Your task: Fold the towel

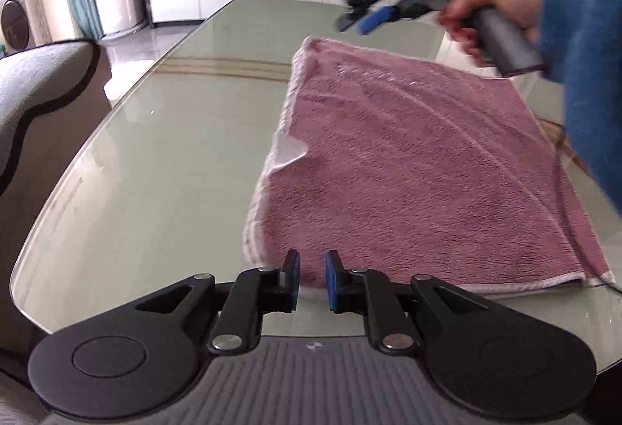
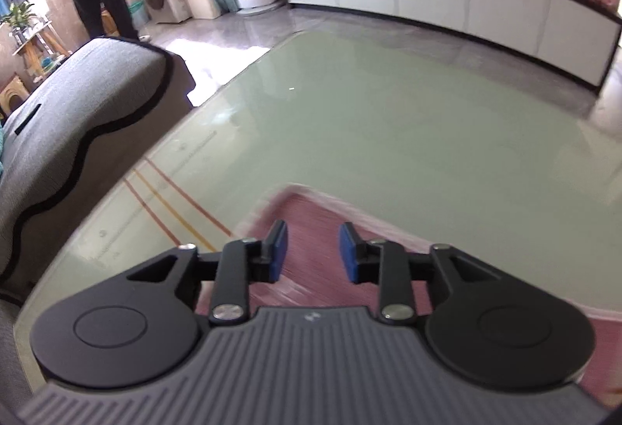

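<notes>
Towel: pink, lying flat and doubled on the table, layered hem showing. Soft, light, limp; likely sliding on glass; best pinched at a corner. Left gripper hovering at its near edge, jaws narrowly apart, empty. Right gripper hanging over its far corner, jaws wider, empty.

The pink towel is nappy terry cloth (white-hemmed). The table is glossy glass. Gripper pads look matt blue rubber.
</notes>
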A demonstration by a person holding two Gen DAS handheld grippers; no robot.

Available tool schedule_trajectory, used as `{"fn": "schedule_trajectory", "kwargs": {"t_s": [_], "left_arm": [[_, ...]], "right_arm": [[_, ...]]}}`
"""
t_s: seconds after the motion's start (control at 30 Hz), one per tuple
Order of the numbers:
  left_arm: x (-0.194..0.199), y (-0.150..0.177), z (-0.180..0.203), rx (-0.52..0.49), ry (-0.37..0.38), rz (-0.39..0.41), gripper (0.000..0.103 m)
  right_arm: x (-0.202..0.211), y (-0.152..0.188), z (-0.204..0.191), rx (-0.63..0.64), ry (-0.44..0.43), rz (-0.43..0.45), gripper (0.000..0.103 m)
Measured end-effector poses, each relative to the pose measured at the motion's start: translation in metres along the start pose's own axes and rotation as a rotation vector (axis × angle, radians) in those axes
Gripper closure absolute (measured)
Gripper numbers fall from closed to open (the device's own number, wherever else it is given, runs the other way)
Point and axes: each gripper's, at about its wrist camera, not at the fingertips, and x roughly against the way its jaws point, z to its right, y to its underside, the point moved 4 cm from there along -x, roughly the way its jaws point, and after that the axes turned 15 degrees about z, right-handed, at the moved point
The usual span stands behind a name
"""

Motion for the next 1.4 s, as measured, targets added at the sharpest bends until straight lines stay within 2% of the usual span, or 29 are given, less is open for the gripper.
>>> {"fn": "schedule_trajectory", "kwargs": {"t_s": [0.07, 0.2, 0.23, 0.37, 0.47, 0.53, 0.7, 0.97, 1.13, 1.23, 1.3, 1.37, 1.4], "left_arm": [[0.002, -0.003, 0.009, -0.011, 0.026, 0.017, 0.081], [0.004, -0.013, 0.067, -0.107, 0.182, 0.066, 0.076], [0.002, -0.014, 0.071, -0.116, 0.196, 0.068, 0.076], [0.003, -0.015, 0.133, -0.184, 0.369, 0.088, 0.071], [0.002, -0.01, 0.163, -0.241, 0.443, 0.115, 0.065], [0.0, -0.005, 0.182, -0.273, 0.467, 0.124, 0.064], [-0.018, 0.009, 0.203, -0.295, 0.47, 0.092, 0.06], [-0.039, 0.014, 0.206, -0.306, 0.365, 0.055, 0.06], [-0.046, 0.016, 0.199, -0.296, 0.338, 0.004, 0.059], [-0.047, 0.016, 0.194, -0.294, 0.339, -0.015, 0.061], [-0.043, 0.017, 0.191, -0.296, 0.336, -0.017, 0.069], [-0.042, 0.017, 0.189, -0.292, 0.33, -0.021, 0.073], [-0.041, 0.016, 0.187, -0.285, 0.332, -0.027, 0.076]], "right_arm": [[0.024, 0.0, 0.029, -0.012, 0.036, 0.001, 0.073], [0.073, 0.011, 0.09, -0.018, 0.143, -0.019, 0.069], [0.082, 0.016, 0.101, -0.021, 0.163, -0.028, 0.068], [0.102, 0.04, 0.132, -0.034, 0.215, -0.053, 0.059], [0.107, 0.061, 0.149, -0.07, 0.232, -0.06, 0.058], [0.109, 0.071, 0.16, -0.112, 0.235, -0.05, 0.058], [0.111, 0.087, 0.181, -0.209, 0.219, -0.025, 0.057], [0.097, 0.096, 0.183, -0.236, 0.156, -0.021, 0.057], [0.089, 0.09, 0.184, -0.251, 0.139, 0.022, 0.057], [0.082, 0.087, 0.194, -0.31, 0.139, 0.039, 0.057], [0.077, 0.086, 0.199, -0.347, 0.123, 0.044, 0.057], [0.072, 0.087, 0.201, -0.371, 0.102, 0.05, 0.061], [0.071, 0.087, 0.202, -0.378, 0.094, 0.052, 0.068]]}}
